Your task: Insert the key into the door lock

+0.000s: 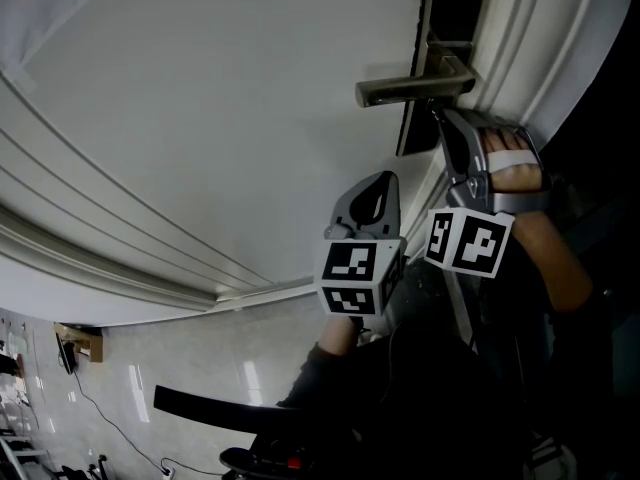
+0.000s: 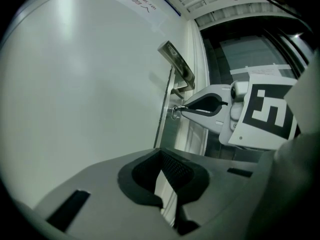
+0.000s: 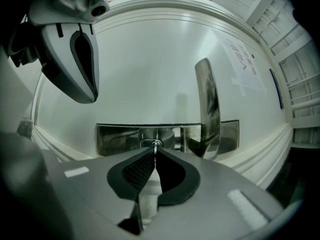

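At lock plate (image 3: 120,138) below lever handle (image 3: 209,109), right gripper (image 3: 154,154) has its fingers clamped on key (image 3: 156,145). Blade is lined up w/ keyhole, so insertion looks imminent or just begun; depth can't be read. Left gripper (image 2: 161,159) hangs off door (image 2: 75,84), fingers together, empty, prob. parked aside so approach is unobstructed.

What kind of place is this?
Likely an indoor doorway in an office or lab building: a white panelled door, its silver metal lever handle and lock plate, and a pale glossy tiled floor below.
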`<state>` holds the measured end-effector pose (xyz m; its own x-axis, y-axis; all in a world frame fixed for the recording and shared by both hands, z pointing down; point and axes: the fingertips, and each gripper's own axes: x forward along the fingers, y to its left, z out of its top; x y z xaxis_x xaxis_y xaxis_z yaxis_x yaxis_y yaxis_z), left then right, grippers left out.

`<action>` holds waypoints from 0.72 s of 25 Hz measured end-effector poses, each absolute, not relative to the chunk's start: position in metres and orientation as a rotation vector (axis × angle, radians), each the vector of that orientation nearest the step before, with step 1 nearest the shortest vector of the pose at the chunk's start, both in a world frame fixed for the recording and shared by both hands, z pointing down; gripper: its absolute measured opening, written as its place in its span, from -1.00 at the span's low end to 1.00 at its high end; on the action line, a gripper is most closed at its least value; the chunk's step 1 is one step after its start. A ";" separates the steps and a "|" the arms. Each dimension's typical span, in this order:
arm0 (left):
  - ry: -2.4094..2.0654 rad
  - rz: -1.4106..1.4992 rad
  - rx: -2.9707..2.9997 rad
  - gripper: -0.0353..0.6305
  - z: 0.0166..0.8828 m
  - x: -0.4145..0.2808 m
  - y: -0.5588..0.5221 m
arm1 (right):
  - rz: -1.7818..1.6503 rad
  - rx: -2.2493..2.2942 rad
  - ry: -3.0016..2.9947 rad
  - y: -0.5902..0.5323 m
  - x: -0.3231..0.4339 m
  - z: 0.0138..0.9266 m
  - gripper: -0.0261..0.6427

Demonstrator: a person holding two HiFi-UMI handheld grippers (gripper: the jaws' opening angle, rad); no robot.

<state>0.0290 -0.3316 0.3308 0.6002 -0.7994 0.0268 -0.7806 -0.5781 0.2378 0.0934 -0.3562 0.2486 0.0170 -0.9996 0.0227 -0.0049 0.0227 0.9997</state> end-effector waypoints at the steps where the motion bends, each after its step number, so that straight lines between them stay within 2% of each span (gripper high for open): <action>1: -1.307 -0.121 2.603 -0.89 0.331 0.029 -0.332 | -1.178 1.203 -1.206 -0.357 0.094 0.249 -0.89; 18: -1.314 -0.131 2.594 -0.89 0.331 0.024 -0.331 | -1.170 1.204 -1.199 -0.357 0.092 0.248 -0.89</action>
